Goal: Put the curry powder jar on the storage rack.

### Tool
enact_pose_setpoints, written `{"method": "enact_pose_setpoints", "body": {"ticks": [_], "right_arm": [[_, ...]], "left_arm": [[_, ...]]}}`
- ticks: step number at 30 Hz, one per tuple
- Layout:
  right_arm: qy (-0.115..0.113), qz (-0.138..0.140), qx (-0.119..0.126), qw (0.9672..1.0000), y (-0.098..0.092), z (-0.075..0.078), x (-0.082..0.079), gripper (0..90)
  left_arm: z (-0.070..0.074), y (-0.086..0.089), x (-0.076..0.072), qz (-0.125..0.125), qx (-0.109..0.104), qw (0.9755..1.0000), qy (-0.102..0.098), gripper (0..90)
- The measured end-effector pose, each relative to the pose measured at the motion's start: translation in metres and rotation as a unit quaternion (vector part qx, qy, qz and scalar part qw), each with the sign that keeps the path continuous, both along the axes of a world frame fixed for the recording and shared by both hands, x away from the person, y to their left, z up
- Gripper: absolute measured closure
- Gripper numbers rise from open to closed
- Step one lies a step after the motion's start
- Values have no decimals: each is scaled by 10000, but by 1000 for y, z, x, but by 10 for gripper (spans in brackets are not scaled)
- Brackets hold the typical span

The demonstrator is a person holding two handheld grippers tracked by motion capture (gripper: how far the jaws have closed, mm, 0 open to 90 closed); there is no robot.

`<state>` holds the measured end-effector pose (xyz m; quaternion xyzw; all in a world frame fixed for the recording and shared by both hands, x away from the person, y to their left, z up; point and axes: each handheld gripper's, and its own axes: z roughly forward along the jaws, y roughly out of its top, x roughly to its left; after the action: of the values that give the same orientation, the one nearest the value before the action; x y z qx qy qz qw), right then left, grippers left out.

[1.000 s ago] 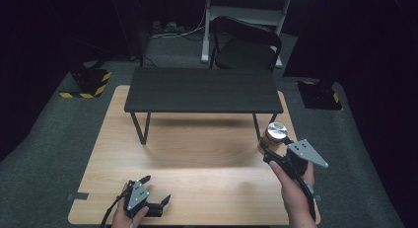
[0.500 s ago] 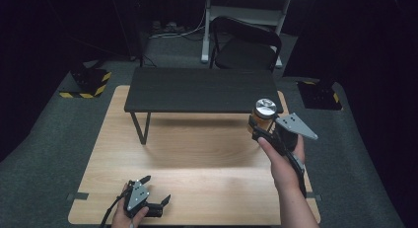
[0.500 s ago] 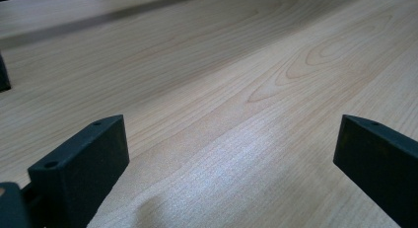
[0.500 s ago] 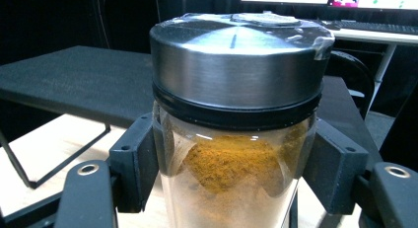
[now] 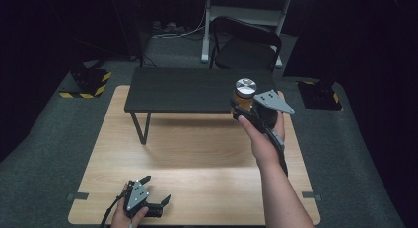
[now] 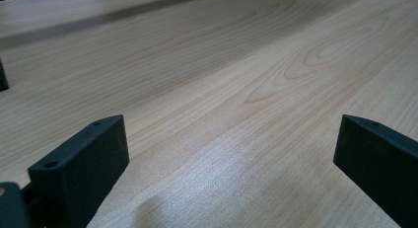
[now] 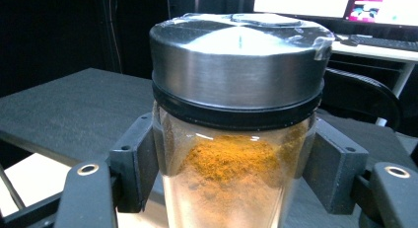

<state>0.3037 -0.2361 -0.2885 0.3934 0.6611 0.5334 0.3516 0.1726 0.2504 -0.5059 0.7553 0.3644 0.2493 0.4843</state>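
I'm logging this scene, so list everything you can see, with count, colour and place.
spice jar: one, clear glass with orange powder and a silver lid, held upright above the black bench's right end
black bench: one, black, at the far side of the wooden table
wooden table: one, light wood, centre
chair: one, black, behind the bench
floor blocks: two, black with yellow stripes, either side of the table
right gripper: one, black, shut on the jar
left gripper: one, black, open, near table edge
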Motion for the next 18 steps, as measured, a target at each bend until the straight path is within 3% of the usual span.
{"method": "enact_pose_setpoints", "body": {"ticks": [11, 18], "right_arm": [[18, 50, -68, 10000, 37, -2, 38, 309], [48, 20, -33, 10000, 44, -7, 52, 309]], "left_arm": [[-1, 2, 1, -29, -50, 10000, 18, 5], [-1, 3, 2, -46, -83, 9999, 43, 5]]}}
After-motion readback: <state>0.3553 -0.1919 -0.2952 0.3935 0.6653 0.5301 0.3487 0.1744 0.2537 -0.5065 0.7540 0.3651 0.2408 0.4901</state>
